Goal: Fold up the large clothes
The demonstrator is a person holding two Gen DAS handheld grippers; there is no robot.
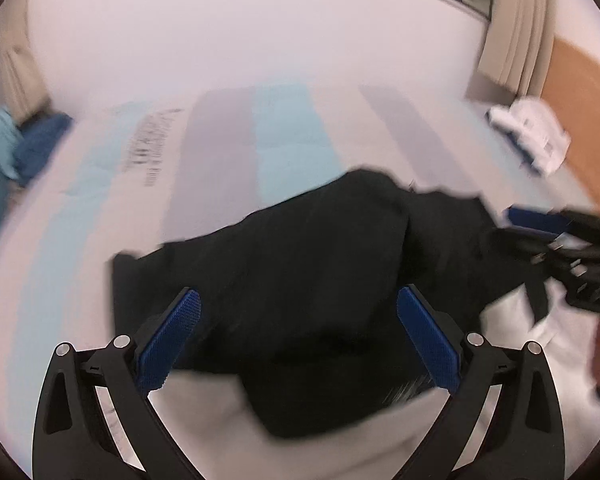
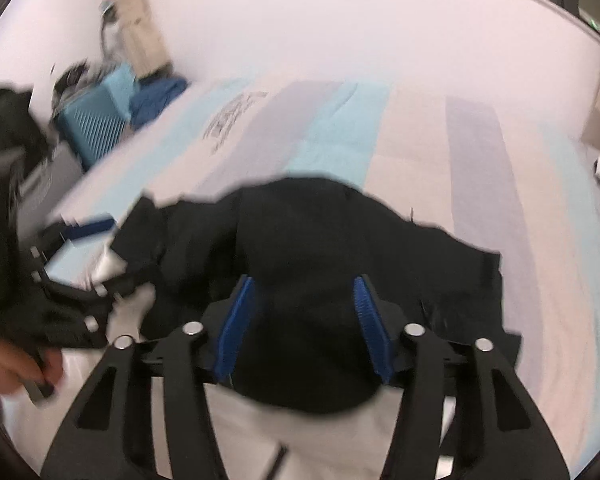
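While the black garment (image 1: 324,280) lies bunched on the striped sheet (image 1: 284,136) just beyond and below both claws, the left gripper (image 1: 299,310) gapes wide and the right gripper (image 2: 305,300) stands half-open, neither pinching cloth.

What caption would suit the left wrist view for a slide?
Left gripper, jaws wide open and empty, above a black garment on a striped bedsheet; right gripper at the frame's right edge.

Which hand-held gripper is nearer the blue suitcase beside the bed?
Left. The left hand-held gripper is over the bed edge facing the suitcase; the right hand-held gripper hovers over the black garment, farther away.
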